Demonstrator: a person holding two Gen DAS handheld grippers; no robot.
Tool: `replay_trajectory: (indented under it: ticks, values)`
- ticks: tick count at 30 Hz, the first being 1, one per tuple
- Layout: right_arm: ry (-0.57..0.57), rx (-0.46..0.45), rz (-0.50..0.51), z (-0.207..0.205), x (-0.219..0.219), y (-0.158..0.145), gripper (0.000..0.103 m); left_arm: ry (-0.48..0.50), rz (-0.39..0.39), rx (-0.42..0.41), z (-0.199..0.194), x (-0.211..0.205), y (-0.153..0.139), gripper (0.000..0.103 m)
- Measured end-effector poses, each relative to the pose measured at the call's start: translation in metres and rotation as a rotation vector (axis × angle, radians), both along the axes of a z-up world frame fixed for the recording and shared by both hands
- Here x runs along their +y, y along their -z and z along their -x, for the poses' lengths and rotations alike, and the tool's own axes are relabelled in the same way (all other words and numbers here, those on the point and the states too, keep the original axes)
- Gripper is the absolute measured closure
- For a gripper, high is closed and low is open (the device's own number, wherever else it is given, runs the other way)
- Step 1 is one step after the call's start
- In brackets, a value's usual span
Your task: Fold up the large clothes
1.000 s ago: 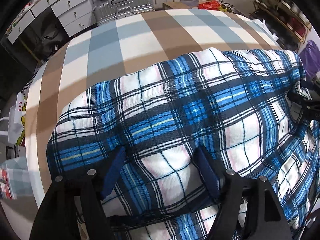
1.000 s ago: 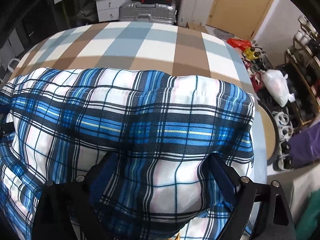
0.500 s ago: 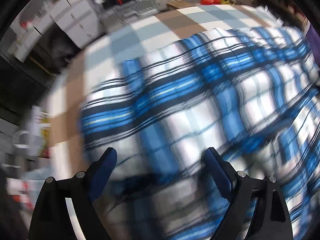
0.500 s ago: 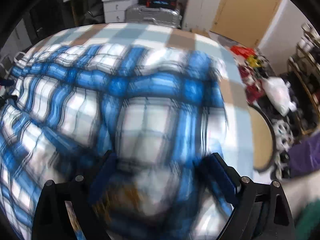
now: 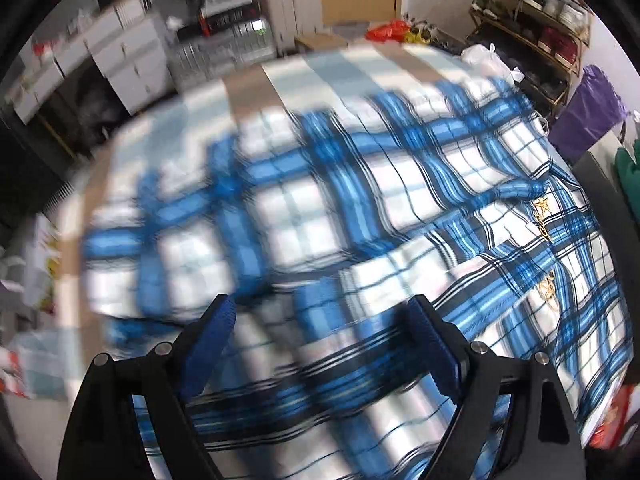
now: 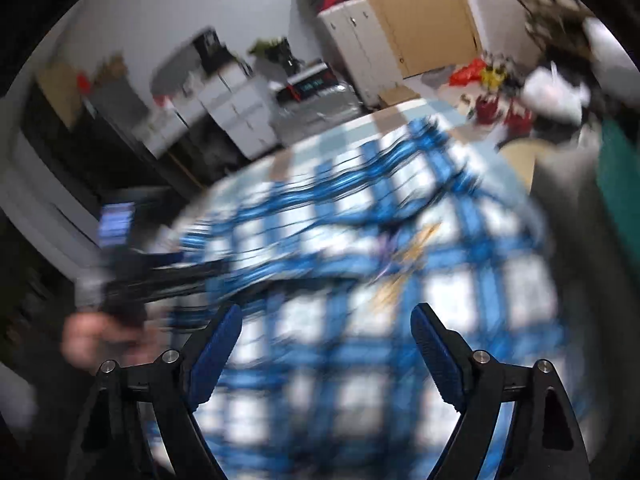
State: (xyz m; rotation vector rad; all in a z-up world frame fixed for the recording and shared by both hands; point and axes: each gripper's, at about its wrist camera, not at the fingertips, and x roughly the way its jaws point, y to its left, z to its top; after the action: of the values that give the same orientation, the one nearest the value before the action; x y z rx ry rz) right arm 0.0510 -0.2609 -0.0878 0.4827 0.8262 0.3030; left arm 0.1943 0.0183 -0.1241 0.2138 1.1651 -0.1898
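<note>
A blue and white plaid garment (image 5: 360, 200) lies spread on the striped bed cover (image 5: 248, 92), with one layer folded over near its gold-embroidered front (image 5: 544, 216). My left gripper (image 5: 320, 304) hovers open above the cloth with nothing between its blue pads (image 5: 208, 340). My right gripper (image 6: 326, 312) is also wide above the garment (image 6: 400, 280), its jaws closing slightly on nothing. In the blurred right wrist view, the other gripper (image 6: 160, 276) and the hand (image 6: 96, 336) holding it show at the left.
White drawers (image 5: 128, 52) and a silver suitcase (image 5: 224, 52) stand beyond the bed's far side. A shelf rack (image 5: 532, 4) and a purple bag (image 5: 592, 108) are at the right. A wooden door (image 6: 424, 12) is in the background.
Both grippers have let go of the plaid cloth and pulled back from it. The right one has swung up to a more level view. The garment now lies with a folded layer on top.
</note>
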Motion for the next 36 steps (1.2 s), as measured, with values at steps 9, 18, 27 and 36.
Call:
replay_trajectory:
  ticks: [9, 18, 27, 36]
  values:
    - [0.079, -0.005, -0.181, 0.059, 0.003, 0.029, 0.01, 0.078, -0.024, 0.137, 0.005, 0.003, 0.023, 0.019]
    - [0.09, -0.118, -0.205, 0.065, -0.003, 0.018, 0.01, 0.045, 0.122, 0.052, -0.052, -0.058, -0.006, 0.019]
    - [0.185, -0.113, -0.281, 0.068, -0.043, 0.028, 0.01, 0.1, 0.019, 0.153, -0.039, -0.106, 0.053, 0.023]
    - [0.188, -0.148, -0.265, 0.068, -0.043, 0.023, 0.01, 0.179, 0.052, 0.107, 0.008, -0.064, 0.033, 0.023]
